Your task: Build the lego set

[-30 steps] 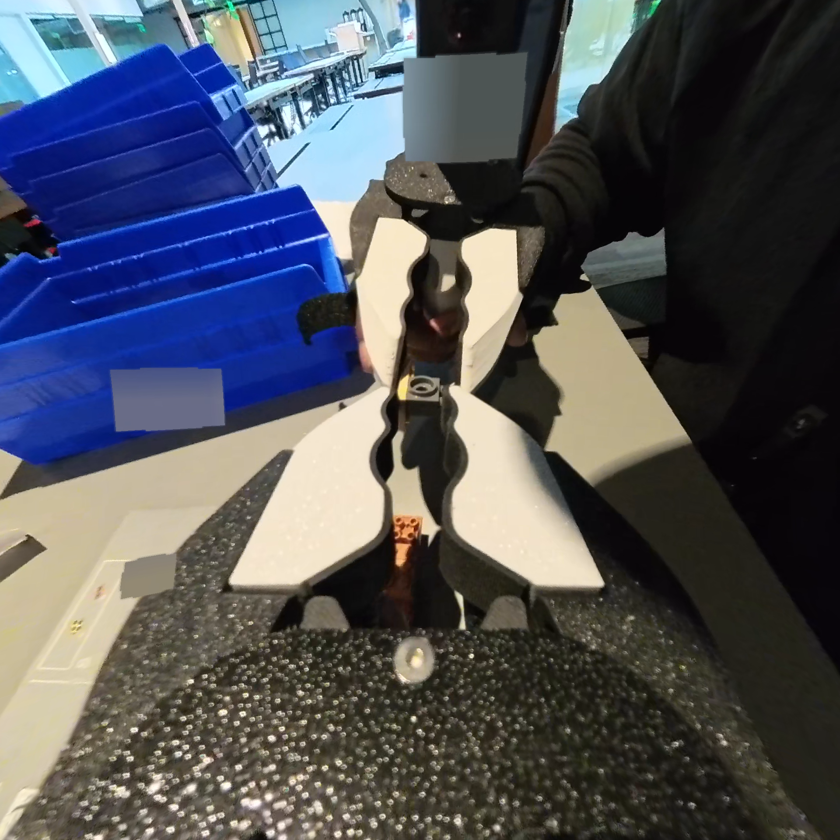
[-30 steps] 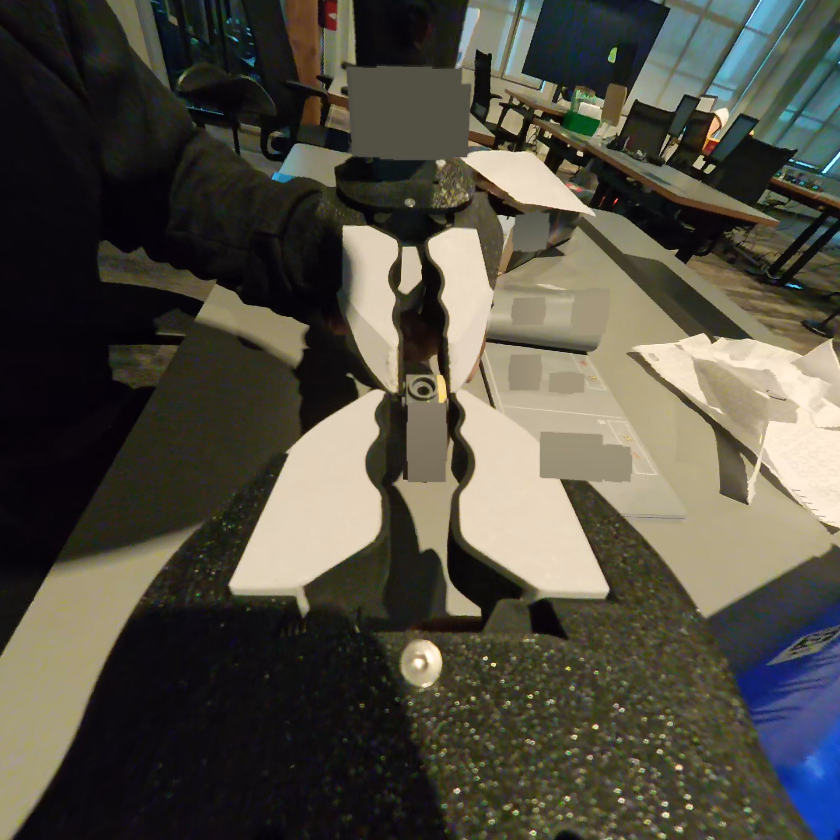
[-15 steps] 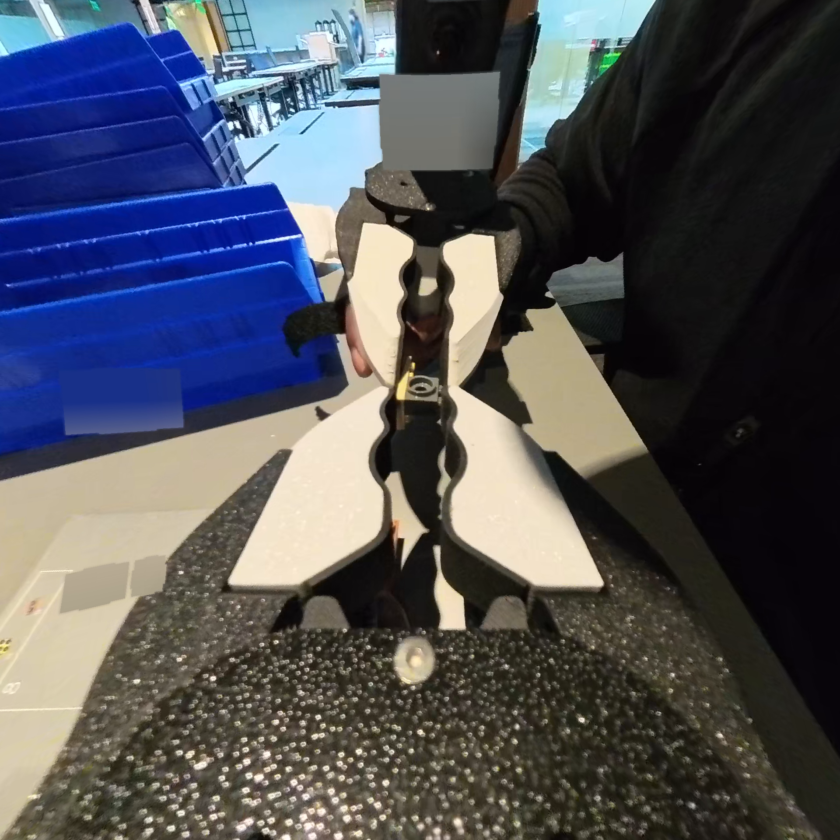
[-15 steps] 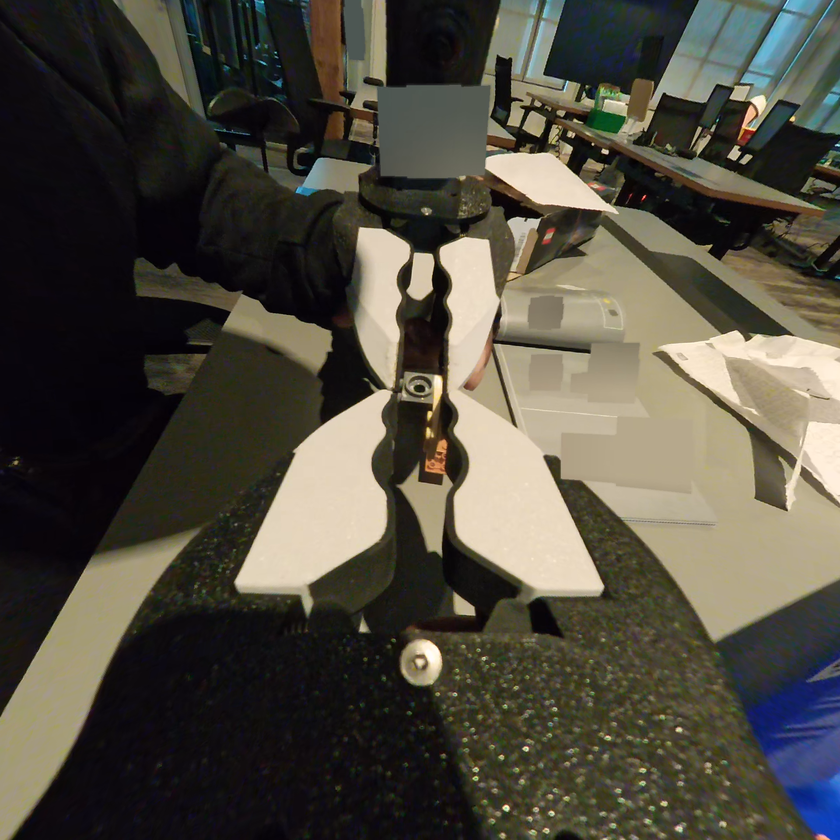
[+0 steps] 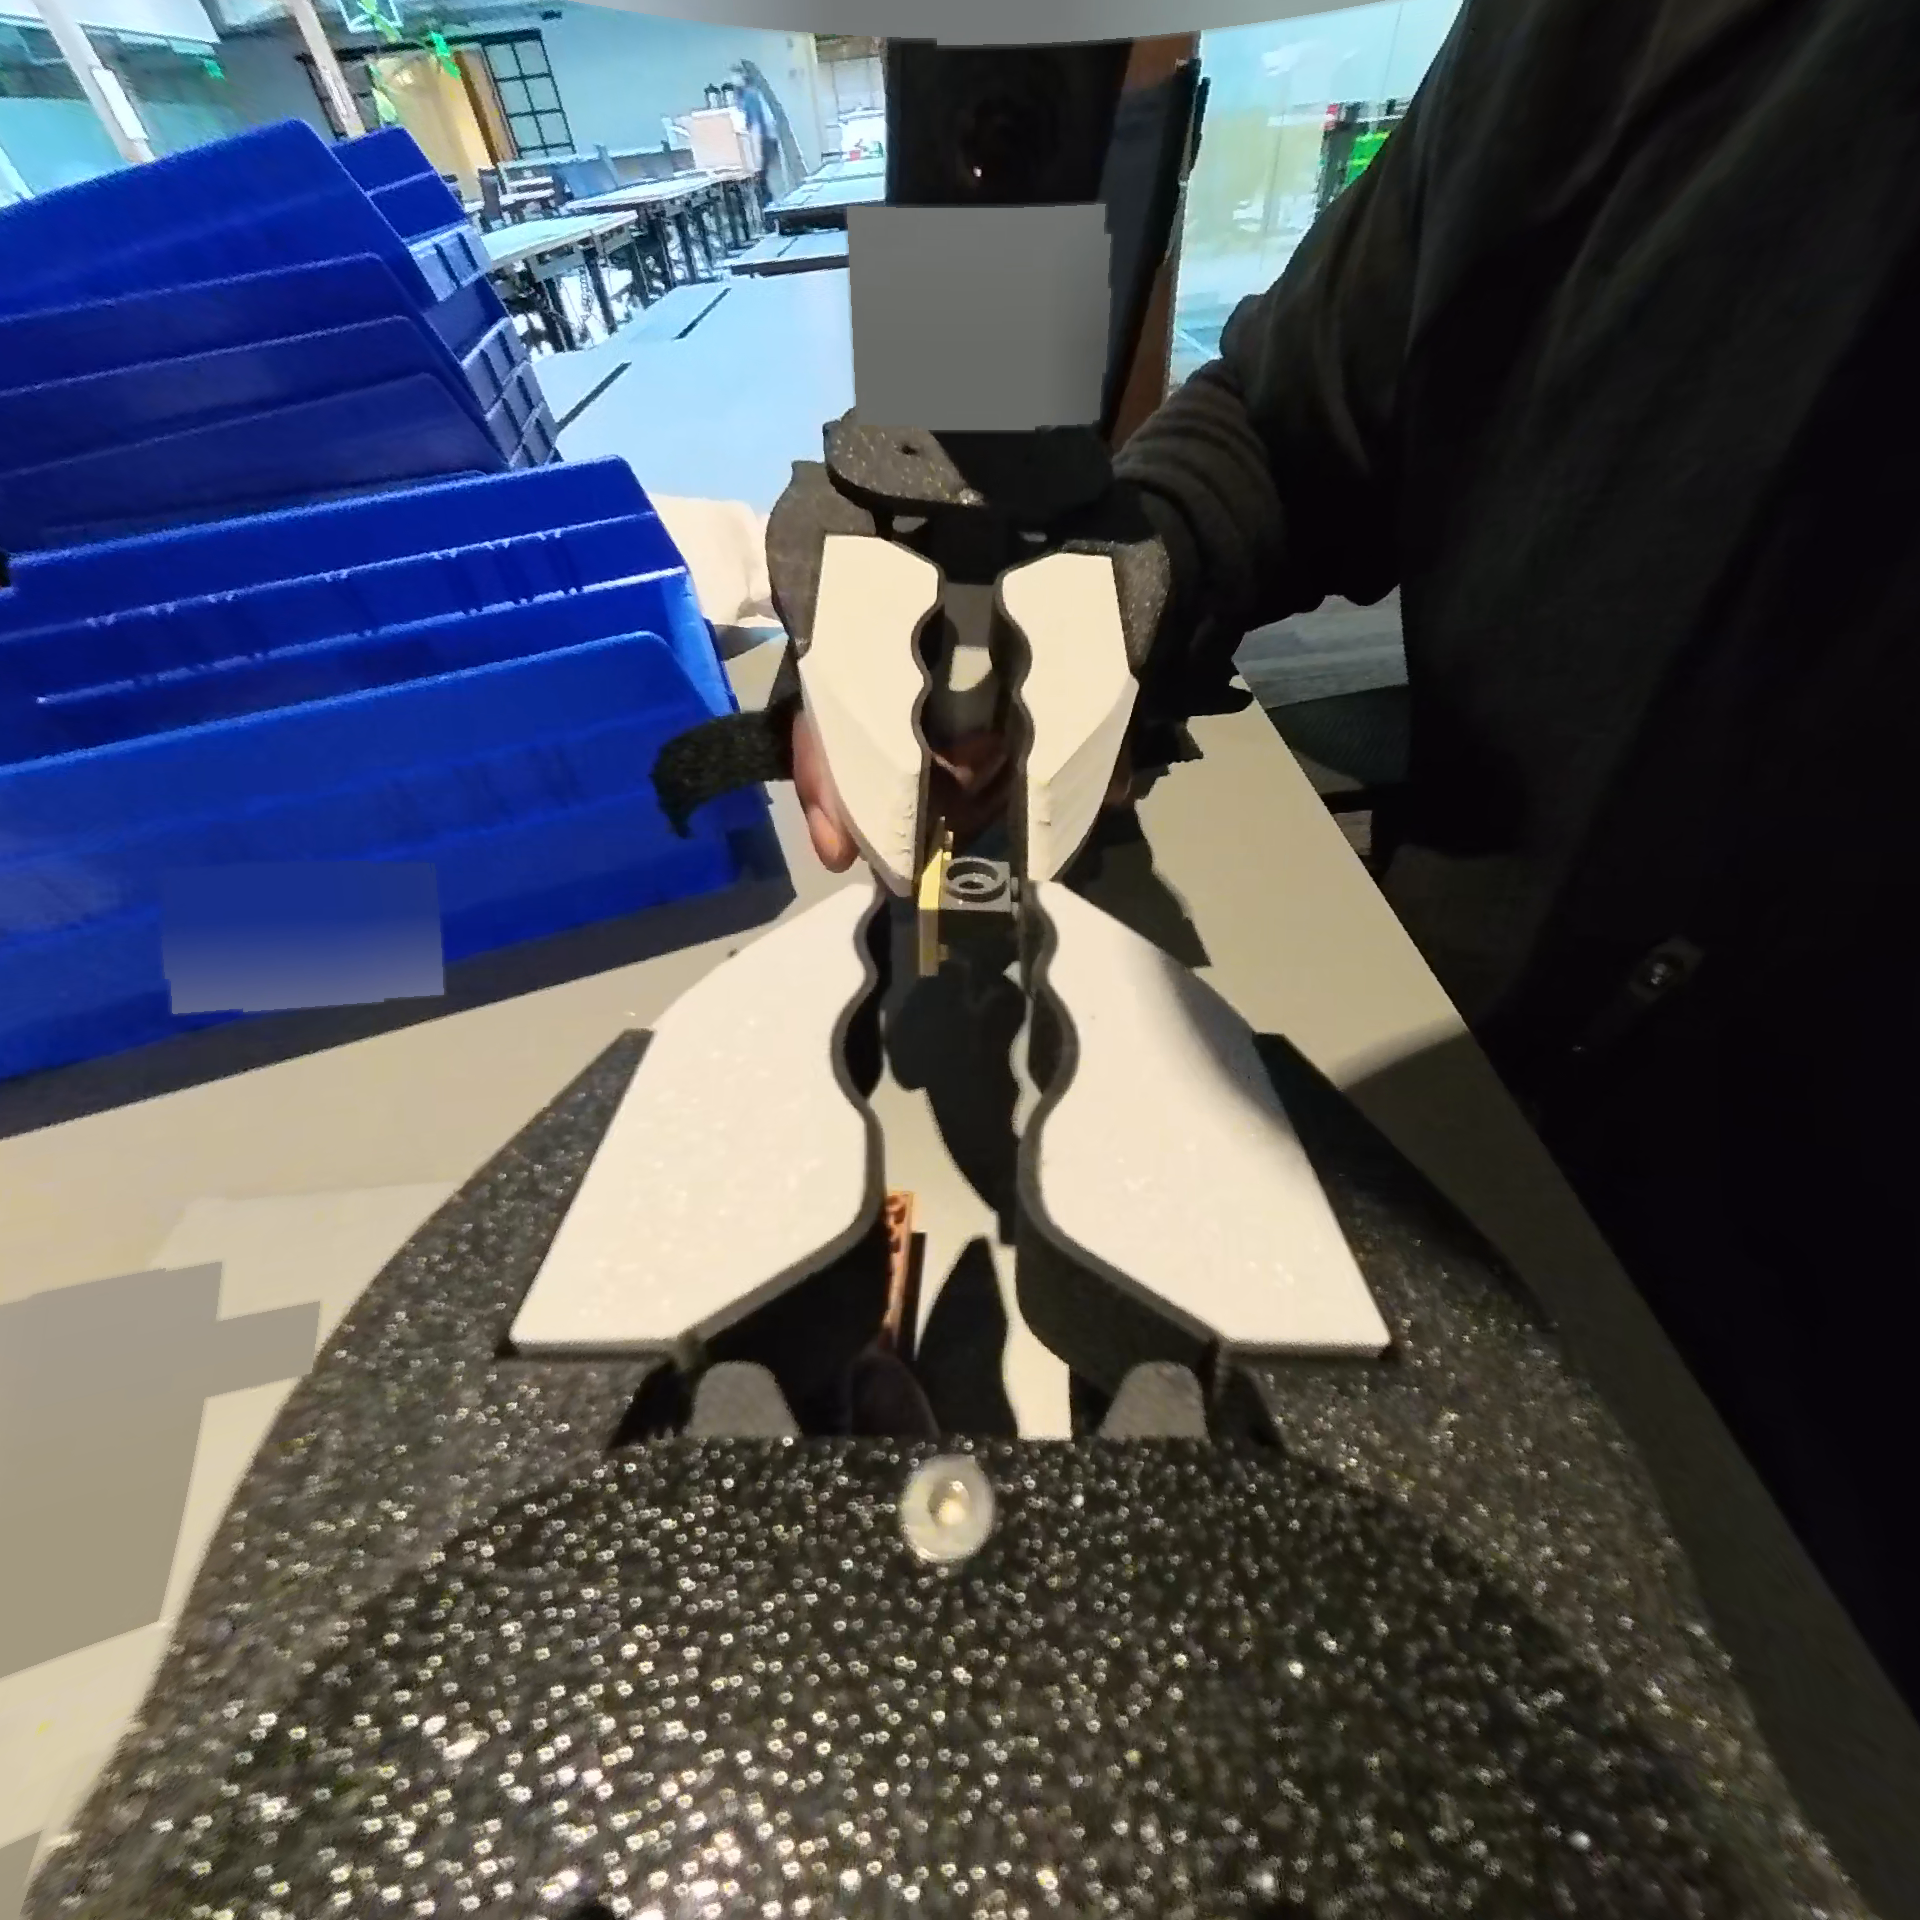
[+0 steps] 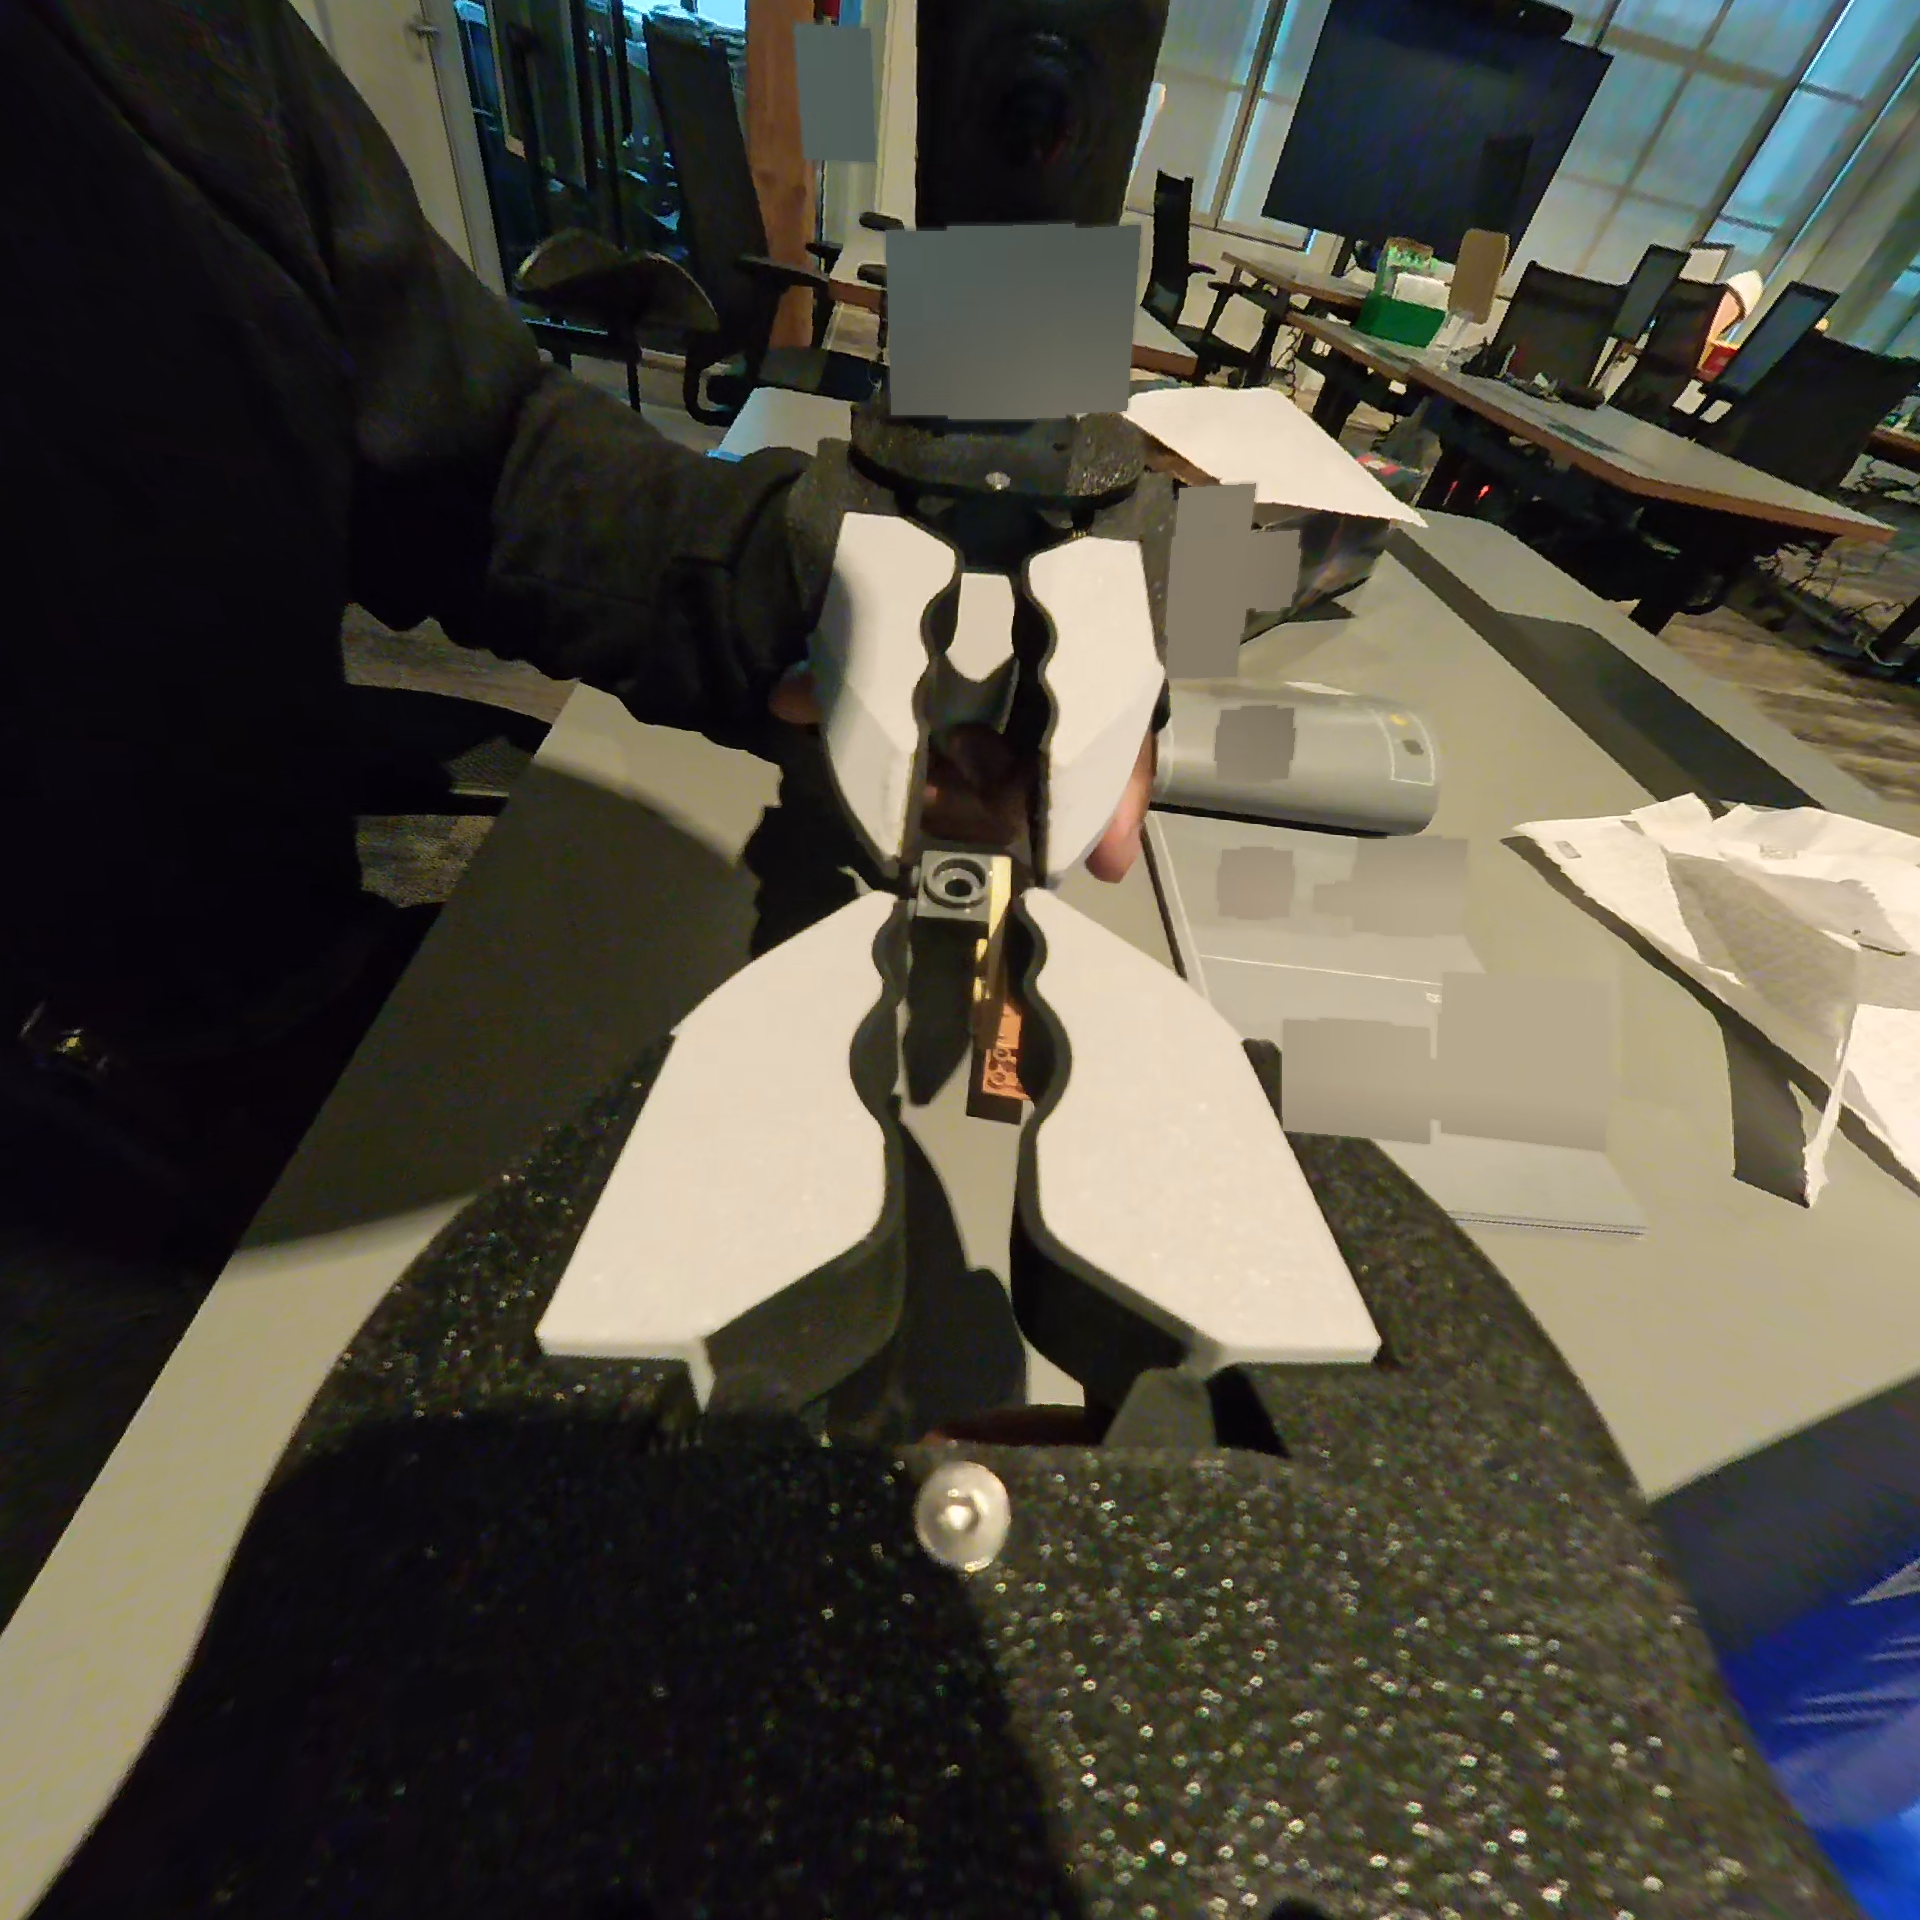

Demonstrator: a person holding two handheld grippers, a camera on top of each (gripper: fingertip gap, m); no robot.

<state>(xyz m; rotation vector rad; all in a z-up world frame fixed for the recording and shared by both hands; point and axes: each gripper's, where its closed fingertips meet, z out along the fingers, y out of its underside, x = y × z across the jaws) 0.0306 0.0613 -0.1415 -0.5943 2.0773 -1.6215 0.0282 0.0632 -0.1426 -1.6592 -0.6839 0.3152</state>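
My two grippers meet tip to tip above the grey table (image 5: 1278,894). Between the tips is a small lego assembly: a dark grey one-stud brick (image 5: 977,883) with a tan plate (image 5: 932,914) standing edge-on against its side. In the right wrist view the grey brick (image 6: 954,883) and the tan plate (image 6: 992,945) lead to a brown studded piece (image 6: 1003,1070). My left gripper (image 5: 954,920) and my right gripper (image 6: 961,920) are both shut on this assembly. A brown studded piece (image 5: 900,1247) shows low in the gap of my left gripper.
Stacked blue bins (image 5: 312,675) stand to the left in the left wrist view. An instruction booklet (image 6: 1351,1174) and crumpled white paper (image 6: 1766,935) lie to the right in the right wrist view. A person's dark sleeve (image 5: 1558,520) borders the table edge.
The assembly has turned between the tips: the long grey face seen in the right wrist view gave way to the tan plate's edge and the brown piece. Both grippers stay closed.
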